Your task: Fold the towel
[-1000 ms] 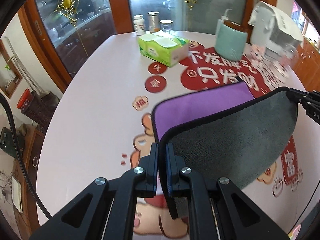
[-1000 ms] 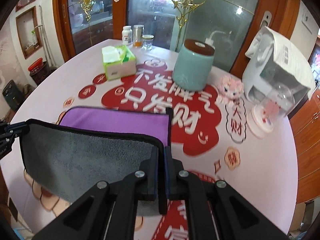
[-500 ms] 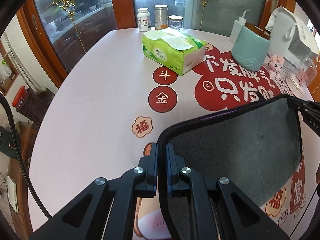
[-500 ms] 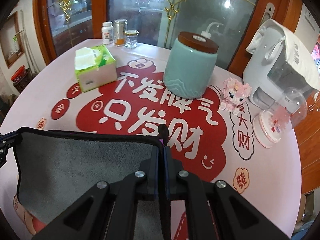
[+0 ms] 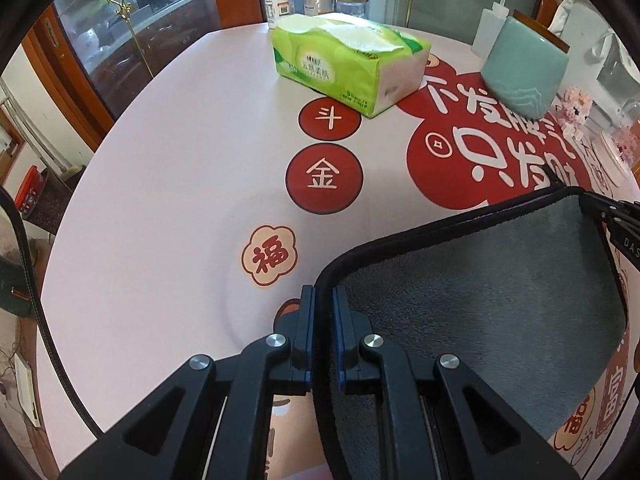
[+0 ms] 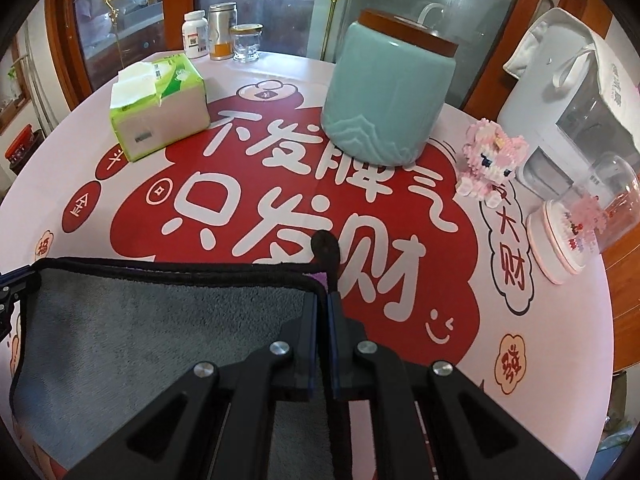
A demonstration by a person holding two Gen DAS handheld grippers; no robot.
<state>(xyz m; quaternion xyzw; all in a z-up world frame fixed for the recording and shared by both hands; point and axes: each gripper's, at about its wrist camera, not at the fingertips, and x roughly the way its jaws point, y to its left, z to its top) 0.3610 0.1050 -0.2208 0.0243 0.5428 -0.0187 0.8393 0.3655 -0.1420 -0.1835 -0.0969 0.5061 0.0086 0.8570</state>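
Seen from the left wrist, the left gripper (image 5: pixel 323 300) is clamped on the towel's (image 5: pixel 480 292) near-left corner, its grey face folded over toward the tissue pack (image 5: pixel 344 66). Letting go unevenly could leave the black hems misaligned. From the right wrist, the right gripper (image 6: pixel 322 304) pinches the opposite corner, a sliver of purple showing beneath; the hanging loop (image 6: pixel 326 250) sticks out. Pushing further forward risks dragging the lower layer toward the teal jar (image 6: pixel 386 92).

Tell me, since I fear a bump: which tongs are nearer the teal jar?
Right. The right tongs sit below the teal jar; the left tongs sit farther left, nearer the tissue pack.
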